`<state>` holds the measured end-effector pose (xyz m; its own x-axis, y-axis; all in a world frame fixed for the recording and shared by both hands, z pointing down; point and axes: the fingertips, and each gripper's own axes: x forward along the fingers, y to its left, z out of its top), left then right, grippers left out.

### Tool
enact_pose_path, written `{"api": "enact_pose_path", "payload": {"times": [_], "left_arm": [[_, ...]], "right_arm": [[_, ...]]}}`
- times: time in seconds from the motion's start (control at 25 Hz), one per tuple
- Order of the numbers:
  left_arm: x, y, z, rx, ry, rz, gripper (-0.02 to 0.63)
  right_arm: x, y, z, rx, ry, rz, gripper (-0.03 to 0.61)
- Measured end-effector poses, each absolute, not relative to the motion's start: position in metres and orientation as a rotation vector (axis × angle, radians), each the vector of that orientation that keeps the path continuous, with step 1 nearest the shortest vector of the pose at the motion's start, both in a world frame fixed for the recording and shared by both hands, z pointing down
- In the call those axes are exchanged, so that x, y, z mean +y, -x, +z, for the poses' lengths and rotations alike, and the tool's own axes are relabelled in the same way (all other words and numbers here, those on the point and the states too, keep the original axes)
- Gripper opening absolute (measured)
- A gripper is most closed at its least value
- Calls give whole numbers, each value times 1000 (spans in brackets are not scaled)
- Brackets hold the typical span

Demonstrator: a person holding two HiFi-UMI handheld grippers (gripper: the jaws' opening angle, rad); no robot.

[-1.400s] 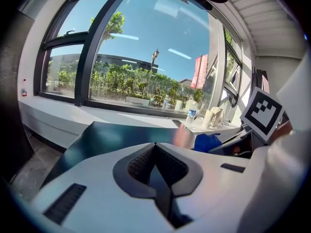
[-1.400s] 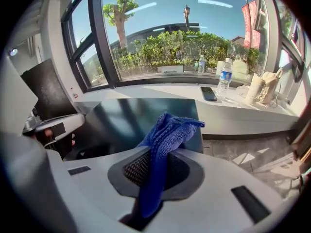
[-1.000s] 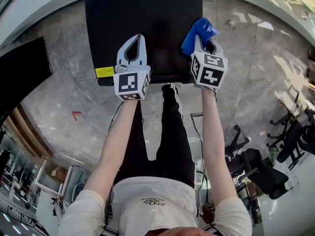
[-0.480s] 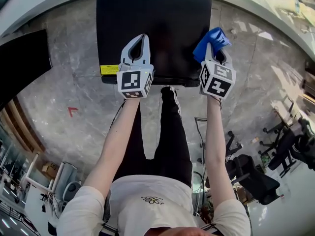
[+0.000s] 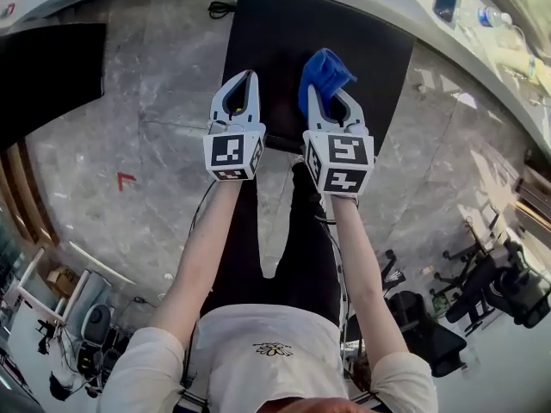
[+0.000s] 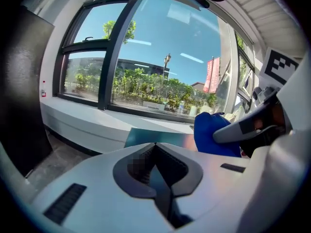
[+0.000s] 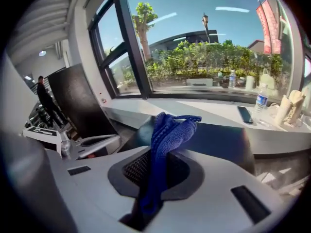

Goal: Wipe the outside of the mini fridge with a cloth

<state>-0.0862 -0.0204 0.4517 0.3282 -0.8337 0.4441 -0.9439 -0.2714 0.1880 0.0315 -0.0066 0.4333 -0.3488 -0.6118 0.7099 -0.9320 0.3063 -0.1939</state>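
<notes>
The black mini fridge point(image 5: 353, 46) is seen ahead of and beneath both grippers. The left gripper point(image 5: 250, 77) is held just left of the right gripper point(image 5: 320, 95), over the fridge's left edge, with its jaws pressed together and nothing between them. The blue cloth point(image 7: 167, 130) is pinched in the right gripper's jaws; its bunched end is pushed out ahead of them, above the fridge top. A phone point(image 7: 244, 114) is seen on the ledge beyond the right gripper.
</notes>
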Motion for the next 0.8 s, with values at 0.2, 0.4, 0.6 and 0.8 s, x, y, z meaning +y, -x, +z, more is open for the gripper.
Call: {"api": "enact_pose_path", "payload": {"times": [0.2, 0.4, 0.6, 0.8], "left_arm": [[-10, 156, 462, -1663, -2074, 343, 3], [7, 204, 473, -1687, -2013, 339, 3], [16, 234, 490, -1670, -1999, 366, 3], [18, 243, 501, -1641, -2015, 382, 3]], "right_arm": [[-2, 64, 440, -2139, -1195, 789, 61], [8, 126, 460, -2137, -1131, 872, 61], [15, 159, 491, -2083, -1136, 1036, 61], [15, 154, 514, -2018, -1167, 1007, 61]]}}
